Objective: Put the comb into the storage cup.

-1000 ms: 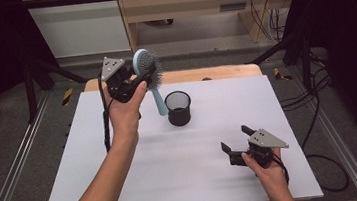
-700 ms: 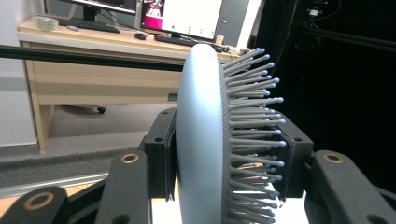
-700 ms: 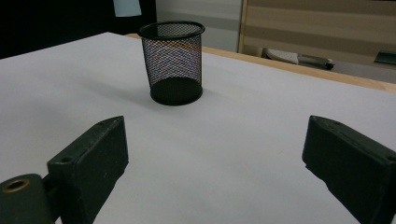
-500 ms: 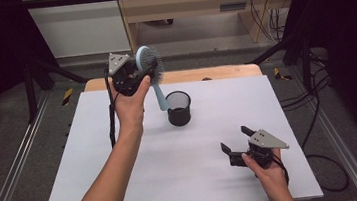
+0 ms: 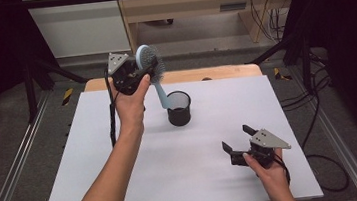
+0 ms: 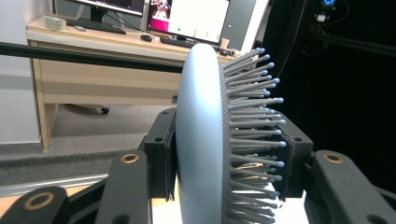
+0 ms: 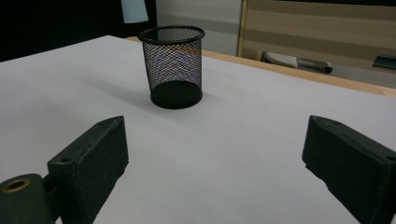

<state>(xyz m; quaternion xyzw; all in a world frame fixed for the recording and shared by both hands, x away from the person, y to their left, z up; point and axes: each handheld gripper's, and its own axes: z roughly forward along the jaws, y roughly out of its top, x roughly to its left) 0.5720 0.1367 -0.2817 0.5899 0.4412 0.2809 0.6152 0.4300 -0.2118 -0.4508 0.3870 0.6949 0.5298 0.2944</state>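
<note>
Since a second ago the left gripper has carried the brush a little up and toward the table's far edge; the right gripper has stayed put. The left jaws are clamped on the brush head, one pad on its smooth back, the other against the bristles. The handle slants down toward the mesh cup. The right jaws stand wide apart, holding nothing, low over the white table near its front right corner.
</note>
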